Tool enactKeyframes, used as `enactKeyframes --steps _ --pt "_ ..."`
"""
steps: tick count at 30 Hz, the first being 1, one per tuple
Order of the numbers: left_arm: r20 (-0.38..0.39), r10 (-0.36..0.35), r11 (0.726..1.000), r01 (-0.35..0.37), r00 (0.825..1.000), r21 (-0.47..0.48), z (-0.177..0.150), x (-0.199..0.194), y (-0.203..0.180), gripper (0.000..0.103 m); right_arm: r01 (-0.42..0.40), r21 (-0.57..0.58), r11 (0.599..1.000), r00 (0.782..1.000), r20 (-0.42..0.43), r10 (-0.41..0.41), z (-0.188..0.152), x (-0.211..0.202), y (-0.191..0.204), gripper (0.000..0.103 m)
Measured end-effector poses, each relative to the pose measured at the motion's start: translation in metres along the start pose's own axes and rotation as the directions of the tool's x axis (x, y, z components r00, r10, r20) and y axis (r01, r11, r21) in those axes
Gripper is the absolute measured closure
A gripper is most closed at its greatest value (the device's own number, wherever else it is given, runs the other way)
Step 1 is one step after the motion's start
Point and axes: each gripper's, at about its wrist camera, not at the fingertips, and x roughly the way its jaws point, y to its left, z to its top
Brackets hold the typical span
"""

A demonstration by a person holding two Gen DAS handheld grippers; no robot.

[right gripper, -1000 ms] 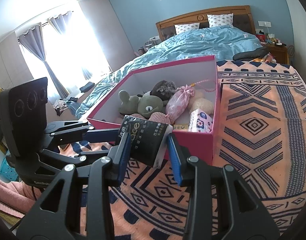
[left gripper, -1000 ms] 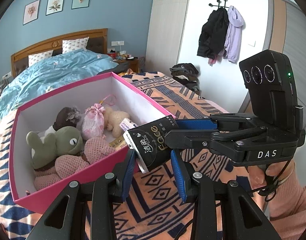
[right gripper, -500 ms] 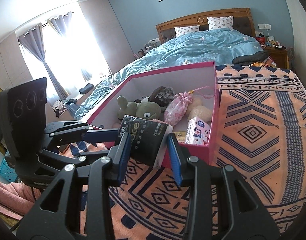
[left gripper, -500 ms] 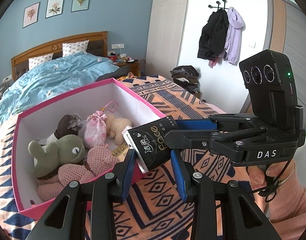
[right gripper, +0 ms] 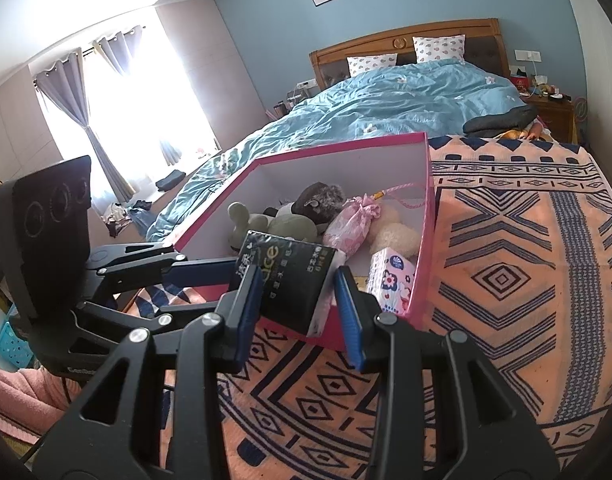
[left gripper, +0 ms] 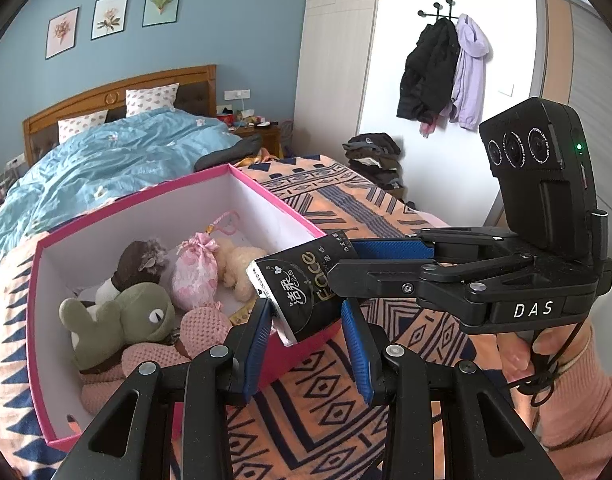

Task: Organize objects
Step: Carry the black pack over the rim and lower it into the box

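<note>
Black tissue pack (left gripper: 302, 284) | clamped crosswise between both jaws pairs | above pink box (left gripper: 290, 216)

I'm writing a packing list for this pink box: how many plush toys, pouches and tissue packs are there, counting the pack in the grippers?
Plush toys: 3, green plush, brown plush, cream plush; pink knit piece counted with the green one
Pouches: 1, pink pouch
Tissue packs: 2, floral tissue pack, black tissue pack
Total: 6
</note>
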Motion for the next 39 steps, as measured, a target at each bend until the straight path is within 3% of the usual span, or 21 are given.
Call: enactKeyframes --steps 39 --pt "-0.044 0.013 0.999 -0.015 0.999 -0.045 0.006 0.031 0.015 0.066 0.018 0.026 1.0 0.999 -0.03 -0.017 0.01 0.024 -0.018 0.062"
